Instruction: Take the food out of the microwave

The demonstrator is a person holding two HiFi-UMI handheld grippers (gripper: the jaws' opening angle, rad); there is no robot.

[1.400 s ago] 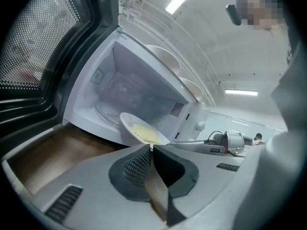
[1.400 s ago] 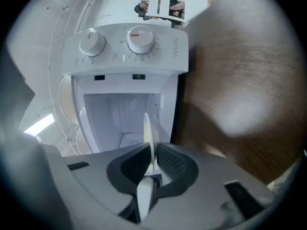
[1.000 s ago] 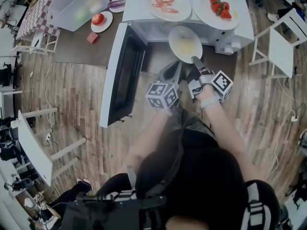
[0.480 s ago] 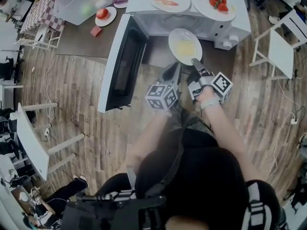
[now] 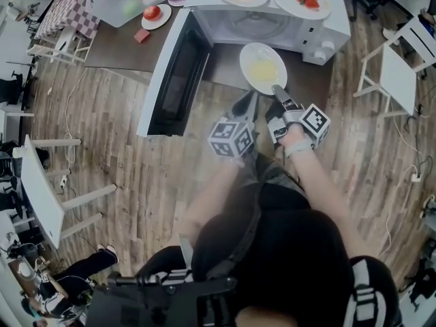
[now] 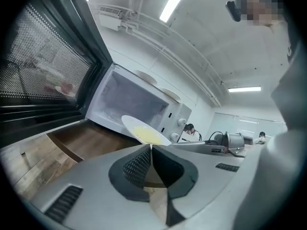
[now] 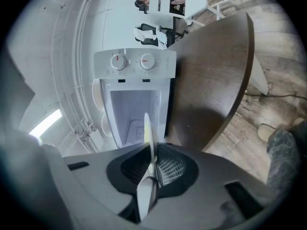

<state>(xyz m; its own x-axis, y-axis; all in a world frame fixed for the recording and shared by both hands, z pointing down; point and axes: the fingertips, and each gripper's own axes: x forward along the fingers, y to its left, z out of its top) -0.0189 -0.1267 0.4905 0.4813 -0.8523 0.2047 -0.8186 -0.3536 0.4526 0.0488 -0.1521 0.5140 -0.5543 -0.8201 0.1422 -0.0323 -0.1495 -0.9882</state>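
The right gripper point(image 5: 278, 91) is clamped on the near rim of the plate point(image 5: 263, 67). The plate carries yellow food and hangs over the desk point(image 5: 310, 80), just outside the cavity of the open microwave point(image 5: 320, 46), whose door point(image 5: 174, 80) stands out to the left. The left gripper point(image 5: 248, 105), just left of the right one, is closing its jaws with nothing between them, the tips all but meeting.

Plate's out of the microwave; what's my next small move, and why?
Probably lower the plate onto the brown table in front of the microwave: the right hand-held gripper pinches its rim, and it hangs clear of the open cavity, over the tabletop.
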